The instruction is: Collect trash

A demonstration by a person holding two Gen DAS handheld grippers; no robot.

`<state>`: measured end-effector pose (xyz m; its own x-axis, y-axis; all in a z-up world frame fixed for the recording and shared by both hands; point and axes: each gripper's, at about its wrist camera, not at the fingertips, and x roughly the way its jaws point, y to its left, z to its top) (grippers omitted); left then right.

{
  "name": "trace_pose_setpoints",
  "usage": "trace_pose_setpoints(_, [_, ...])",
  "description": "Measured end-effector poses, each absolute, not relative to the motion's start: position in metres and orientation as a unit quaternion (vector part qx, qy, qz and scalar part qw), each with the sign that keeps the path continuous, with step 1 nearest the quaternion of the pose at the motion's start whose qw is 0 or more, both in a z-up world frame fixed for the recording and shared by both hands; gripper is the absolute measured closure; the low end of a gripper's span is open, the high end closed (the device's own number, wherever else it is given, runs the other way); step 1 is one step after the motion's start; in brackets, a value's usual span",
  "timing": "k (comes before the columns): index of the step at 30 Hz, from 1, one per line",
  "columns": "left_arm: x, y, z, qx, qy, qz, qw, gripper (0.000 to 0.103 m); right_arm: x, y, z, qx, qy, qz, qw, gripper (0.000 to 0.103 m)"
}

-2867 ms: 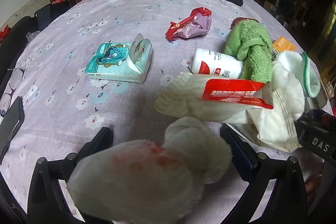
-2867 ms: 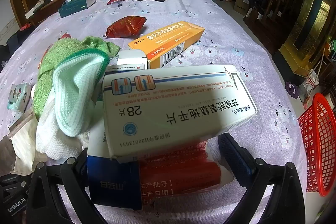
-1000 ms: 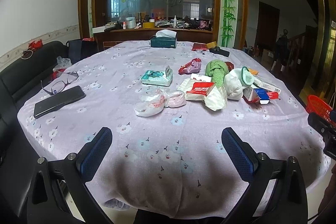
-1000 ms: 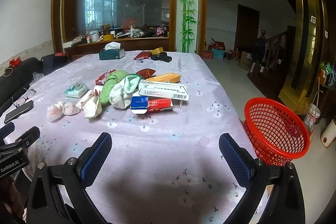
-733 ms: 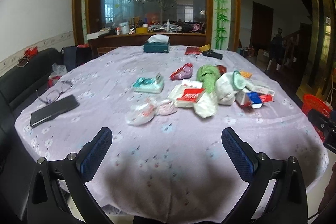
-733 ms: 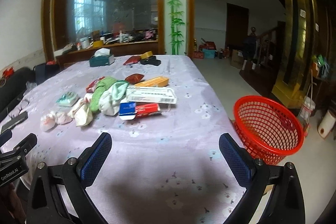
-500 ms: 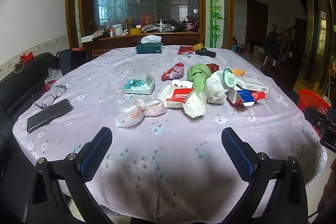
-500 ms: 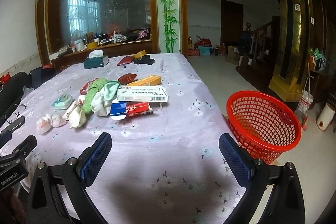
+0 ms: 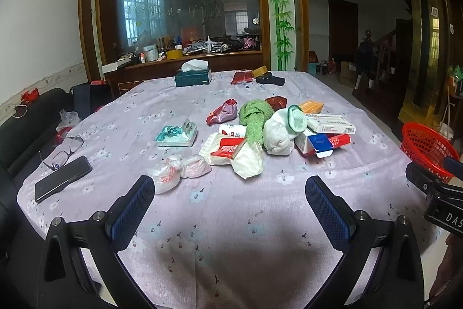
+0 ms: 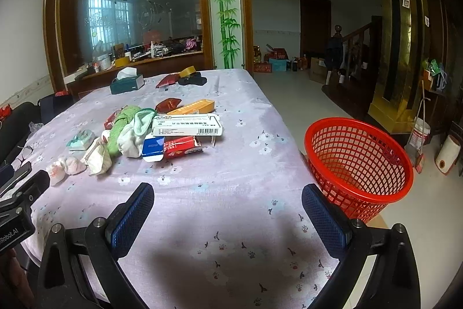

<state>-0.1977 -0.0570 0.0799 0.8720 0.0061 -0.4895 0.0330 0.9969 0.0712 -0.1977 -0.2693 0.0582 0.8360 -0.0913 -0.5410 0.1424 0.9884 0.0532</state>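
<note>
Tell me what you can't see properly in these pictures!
- Red basket: the right wrist view shows bare mesh inside; its far wall hides the floor behind it. In the left wrist view the right tool covers part of it.
- White medicine box: print too small to read.
- White cloth: hides whatever lies beneath.
- Sideboard clutter: too small and hazy.

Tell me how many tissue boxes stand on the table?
1. The tissue box stands at the far end of the table, left of the red packet. The pile might hide others.
</note>
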Motion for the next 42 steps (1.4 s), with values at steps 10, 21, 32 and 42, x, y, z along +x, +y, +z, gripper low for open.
trace_pose_setpoints(10, [-0.196, -0.052, 0.077, 0.038, 0.257, -0.003, 0.966, 0.000, -0.198, -0.267, 0.057, 0.044, 0.282, -0.058, 0.957, 0.000])
trace_pose_setpoints(21, [-0.193, -0.046, 0.072, 0.031, 0.263, -0.002, 0.964, 0.000, -0.195, -0.260, 0.052, 0.039, 0.289, -0.048, 0.955, 0.000])
trace_pose_setpoints(32, [-0.210, -0.046, 0.080, 0.044, 0.211, 0.012, 0.976, 0.000, -0.194, -0.254, 0.053, 0.034, 0.289, -0.048, 0.956, 0.000])
trace_pose_setpoints(42, [-0.192, -0.034, 0.068, 0.034, 0.256, 0.014, 0.966, 0.000, -0.184, -0.250, 0.054, 0.027, 0.295, -0.025, 0.955, 0.000])
